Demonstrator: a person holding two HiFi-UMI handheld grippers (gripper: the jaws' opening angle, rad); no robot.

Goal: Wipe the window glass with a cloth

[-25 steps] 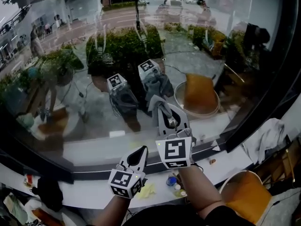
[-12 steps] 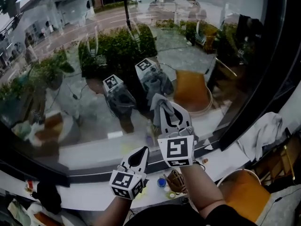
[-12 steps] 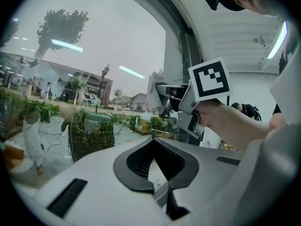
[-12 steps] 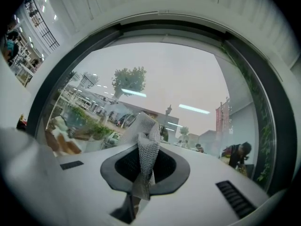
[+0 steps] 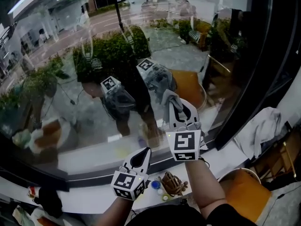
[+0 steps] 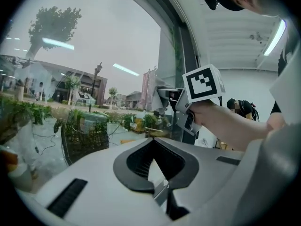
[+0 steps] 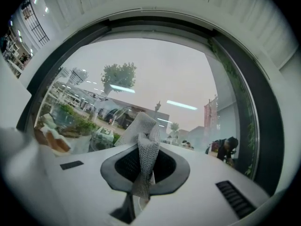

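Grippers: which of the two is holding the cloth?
The right gripper: a grey cloth is pinched between its jaws, raised toward the glass. The left gripper is lower, shut on nothing.

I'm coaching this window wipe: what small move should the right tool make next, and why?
Probably sweep the cloth sideways along the window glass: the right tool is shut on it, held at the pane, while the left tool sits shut and empty below.

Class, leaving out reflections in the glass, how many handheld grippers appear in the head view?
2. The left gripper is lower, shut and empty; the right gripper is higher, by the window glass, shut on the cloth.
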